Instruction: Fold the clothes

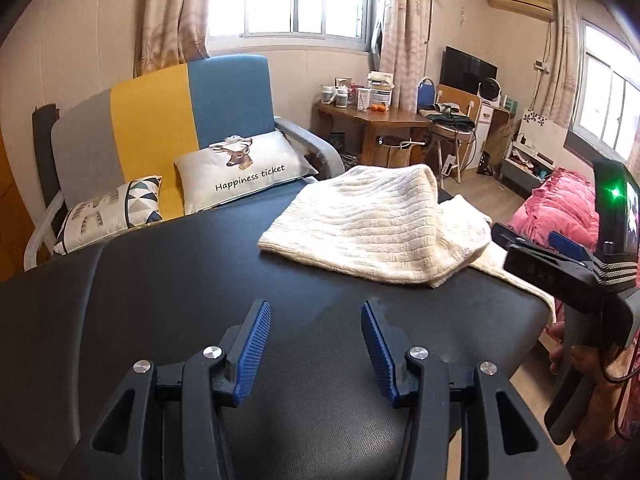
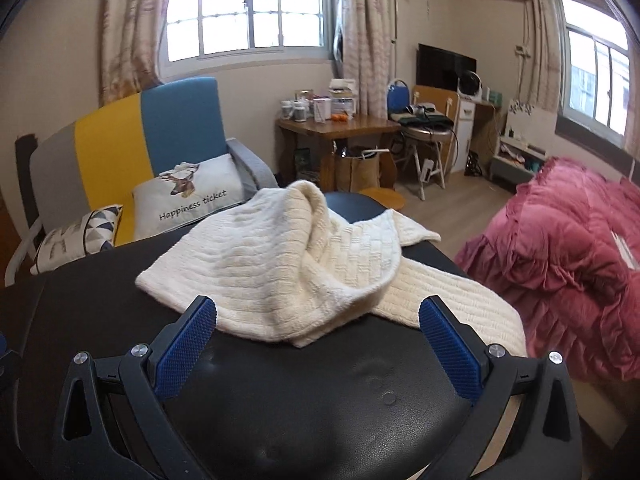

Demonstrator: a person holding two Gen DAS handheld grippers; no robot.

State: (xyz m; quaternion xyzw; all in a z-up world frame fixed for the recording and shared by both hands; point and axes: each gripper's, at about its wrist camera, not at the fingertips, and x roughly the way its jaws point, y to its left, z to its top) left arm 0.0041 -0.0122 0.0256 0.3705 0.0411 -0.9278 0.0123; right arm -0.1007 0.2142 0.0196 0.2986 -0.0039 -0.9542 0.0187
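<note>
A black table (image 1: 200, 280) fills the lower half of both views, and the cream sweater (image 1: 372, 224) lies on it, right of centre in the left view, centre in the right. It is a ribbed knit, partly folded, one layer humped over another, a strip trailing to the table's right edge. The fold looks half done. Next, I judge, a gripper must reach in and pinch a loose edge. Left gripper (image 1: 316, 348) and right gripper (image 2: 318, 344) stand spread, holding nothing.
</note>
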